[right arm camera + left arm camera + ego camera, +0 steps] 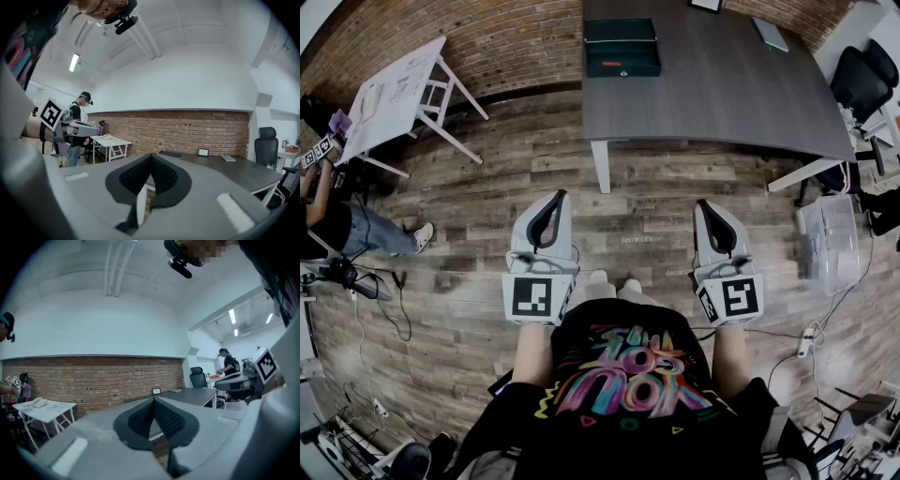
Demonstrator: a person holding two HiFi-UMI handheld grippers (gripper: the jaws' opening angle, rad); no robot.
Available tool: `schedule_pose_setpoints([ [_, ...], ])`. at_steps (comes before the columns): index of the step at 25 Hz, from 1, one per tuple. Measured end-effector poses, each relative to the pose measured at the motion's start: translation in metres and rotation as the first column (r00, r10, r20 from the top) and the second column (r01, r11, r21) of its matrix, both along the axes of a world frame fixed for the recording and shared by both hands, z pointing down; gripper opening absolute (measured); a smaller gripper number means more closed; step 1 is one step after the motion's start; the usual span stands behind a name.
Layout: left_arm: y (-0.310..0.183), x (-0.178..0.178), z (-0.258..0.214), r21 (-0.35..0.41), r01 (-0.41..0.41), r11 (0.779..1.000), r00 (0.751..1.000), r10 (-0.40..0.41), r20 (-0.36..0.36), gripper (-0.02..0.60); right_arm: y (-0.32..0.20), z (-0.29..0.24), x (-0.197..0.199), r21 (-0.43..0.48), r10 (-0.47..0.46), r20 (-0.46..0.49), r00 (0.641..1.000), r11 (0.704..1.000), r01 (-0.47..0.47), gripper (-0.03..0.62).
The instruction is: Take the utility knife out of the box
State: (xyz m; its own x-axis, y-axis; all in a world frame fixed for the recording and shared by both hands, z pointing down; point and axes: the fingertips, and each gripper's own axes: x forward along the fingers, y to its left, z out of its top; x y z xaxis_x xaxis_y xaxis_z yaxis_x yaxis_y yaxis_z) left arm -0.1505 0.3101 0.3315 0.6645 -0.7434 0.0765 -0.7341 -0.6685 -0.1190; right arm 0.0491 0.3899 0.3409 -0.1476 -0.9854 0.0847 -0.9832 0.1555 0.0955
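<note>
Both claws are closed with nothing in them. The left claw (153, 401) has its ribbed pads pressed tip to tip, and the right claw (150, 157) is pinched together the same way. They're held level, side by side, pointing across the room.

So I'd say the step in hand is just the approach, since nothing's been touched yet. The box (622, 47) is well ahead of both claws, roughly on the line running out between them, on the far part of the dark table (722, 94). It's a dark green case with the lid down, so you can't see the utility knife; presumably it's inside.

To do this well, I'd walk right up to the table edge first and spread the jaws before reaching in. One claw can steady the case or lift the lid while the other goes for the knife by its handle, not the blade end. There looks to be a small latch on the face nearest the claws, which might need a nudge first.

The table is mostly bare, with a flat grey slab (769, 34) far ahead of the right claw. Under the claws it's wood plank floor (656, 225), and there's a brick wall (506, 37) beyond the table. Out past the left claw is a white folding table (394, 94) with a person (337, 225) by it, and there's an office chair (862, 80) out past the right claw.
</note>
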Motion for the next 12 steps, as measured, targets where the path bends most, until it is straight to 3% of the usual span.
schedule_pose_setpoints([
  [12, 0.014, 0.016, -0.002, -0.022, 0.048, 0.999, 0.998, -0.049, -0.026, 0.000, 0.012, -0.003, 0.026, 0.033, 0.016, 0.019, 1.000, 0.999, -0.017, -0.002],
])
